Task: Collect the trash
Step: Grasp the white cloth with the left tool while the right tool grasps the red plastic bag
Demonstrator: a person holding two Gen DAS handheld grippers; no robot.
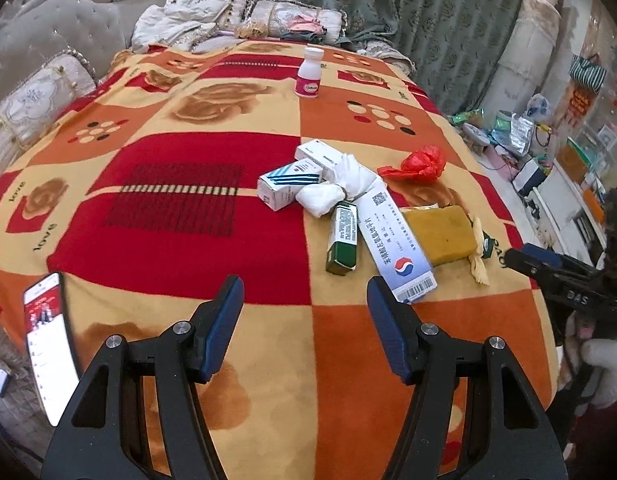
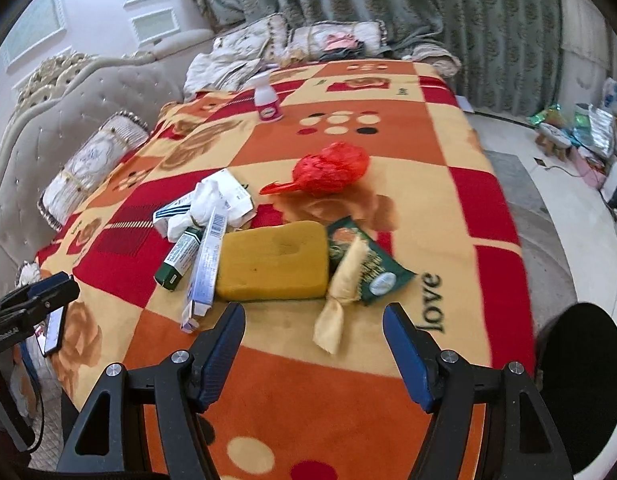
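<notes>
Trash lies in a loose pile on a patterned blanket (image 1: 180,216): a yellow sponge (image 2: 274,258), a green wrapper with a cream twist (image 2: 364,268), a red crumpled plastic bag (image 2: 332,168), a long white-and-blue carton (image 1: 396,244), a green box (image 1: 342,240), a striped white box (image 1: 288,184) and a knotted white cloth (image 1: 340,188). A white bottle with a pink label (image 1: 309,74) stands upright farther back. My left gripper (image 1: 306,292) hangs open over the blanket, just short of the long carton. My right gripper (image 2: 314,320) is open in front of the sponge, nothing between its fingers.
A phone (image 1: 48,344) with a lit screen lies at the blanket's left edge. Cushions (image 1: 40,96) and folded bedding (image 1: 196,20) line the far side, with a curtain (image 1: 388,8) behind. A black round bin (image 2: 580,384) stands at the right, beside cluttered floor (image 2: 580,136).
</notes>
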